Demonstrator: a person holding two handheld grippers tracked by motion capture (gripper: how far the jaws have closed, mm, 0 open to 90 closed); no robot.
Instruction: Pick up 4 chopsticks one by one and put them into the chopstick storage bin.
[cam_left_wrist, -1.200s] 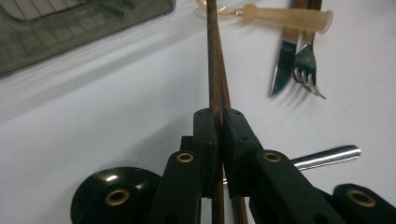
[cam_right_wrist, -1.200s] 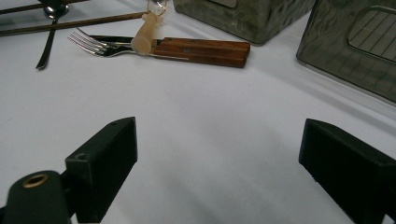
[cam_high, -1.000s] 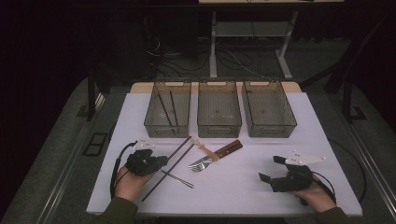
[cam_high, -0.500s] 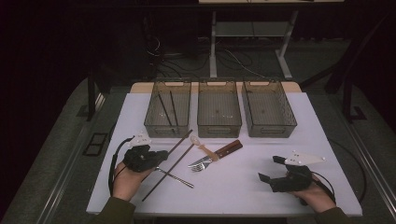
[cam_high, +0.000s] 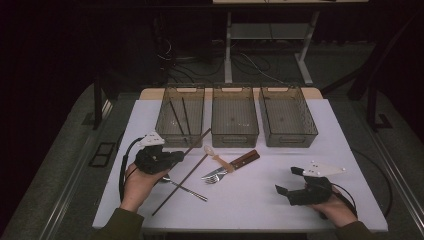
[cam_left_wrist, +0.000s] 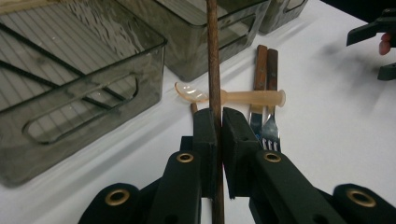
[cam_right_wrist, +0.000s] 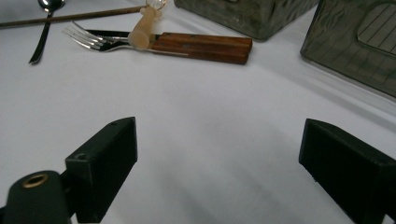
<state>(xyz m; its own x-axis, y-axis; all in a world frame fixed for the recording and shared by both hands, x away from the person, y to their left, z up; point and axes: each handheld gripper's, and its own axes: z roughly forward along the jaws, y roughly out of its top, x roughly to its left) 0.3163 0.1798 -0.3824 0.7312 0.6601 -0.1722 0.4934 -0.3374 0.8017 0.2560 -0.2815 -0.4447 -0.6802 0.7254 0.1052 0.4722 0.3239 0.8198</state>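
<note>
While the left gripper is clamped on a thin brown chopstick, that stick is held slantwise off the white table, just in front of the left bin; its far tip is seen near that bin's front wall and its near tip toward the table's front edge. Beside the left bin stand two more smoky, ribbed plastic bins, and two dark sticks lie inside the left one. Right of the chopstick, well short of the bins, a pale translucent spoon lies across a wooden-handled knife and steel fork; a metal spoon rests under the stick. Bare tabletop is left toward the right edge, where the right gripper rests with its blocky black jaws spread wide, nothing between them.
</note>
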